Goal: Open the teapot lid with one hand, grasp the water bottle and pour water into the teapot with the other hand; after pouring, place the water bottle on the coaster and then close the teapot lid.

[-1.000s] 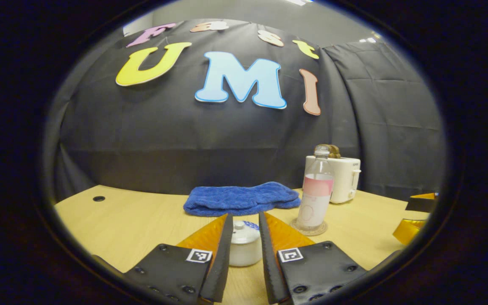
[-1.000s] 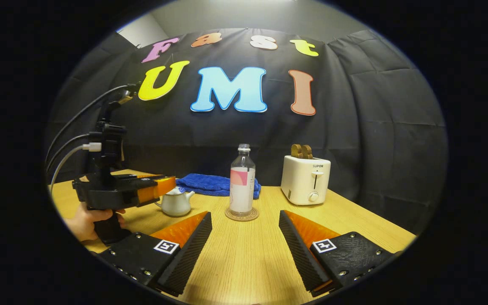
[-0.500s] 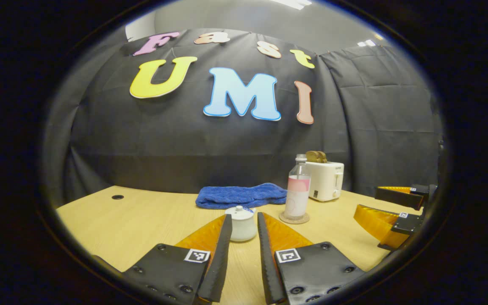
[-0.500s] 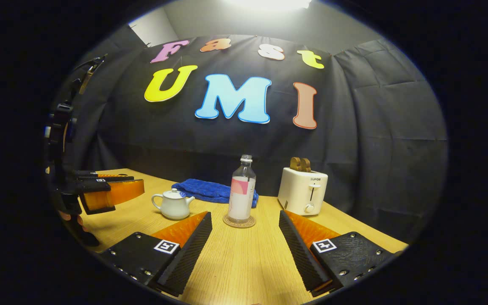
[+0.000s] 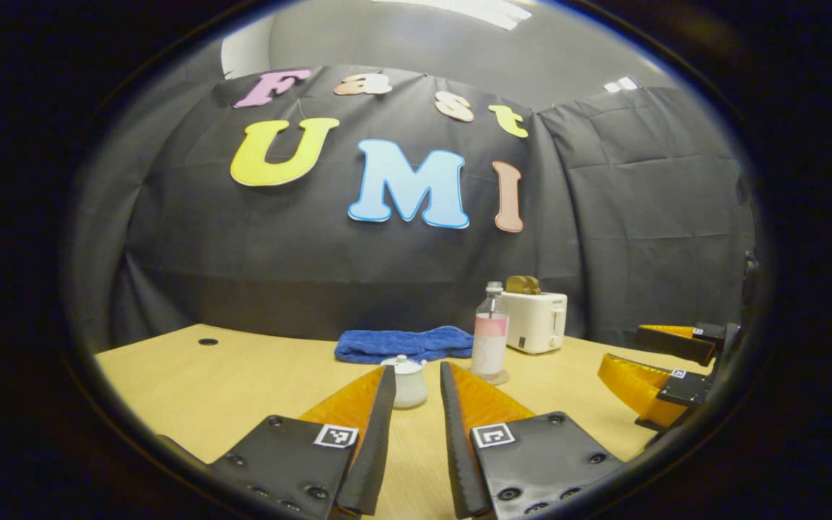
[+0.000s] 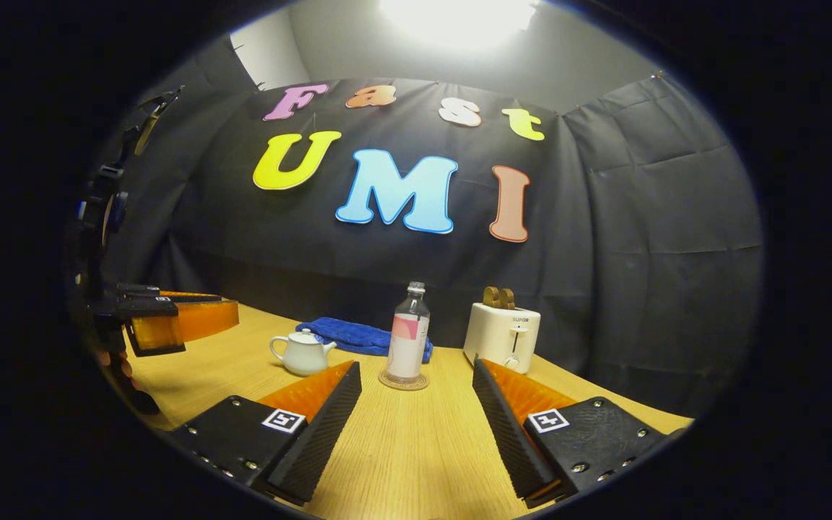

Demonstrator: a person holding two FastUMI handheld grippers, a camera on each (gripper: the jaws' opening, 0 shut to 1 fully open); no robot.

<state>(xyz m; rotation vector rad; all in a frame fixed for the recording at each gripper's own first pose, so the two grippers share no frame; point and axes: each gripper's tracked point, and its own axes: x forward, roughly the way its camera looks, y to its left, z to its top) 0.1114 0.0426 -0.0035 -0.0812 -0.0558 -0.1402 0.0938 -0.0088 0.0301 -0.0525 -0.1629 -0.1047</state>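
In the right gripper view, the left gripper (image 6: 192,321) hovers at the left edge over the light wooden table (image 6: 401,448), its fingers a narrow gap apart and empty. Next comes the small white ceramic teapot (image 6: 302,354), lid on, in front of a folded blue towel (image 6: 362,336). The clear plastic water bottle (image 6: 408,334) with a pink label stands upright on the round woven coaster (image 6: 403,380). A white toaster (image 6: 501,335) follows. The right gripper (image 6: 416,375) rests back from them, fingers wide apart, holding nothing.
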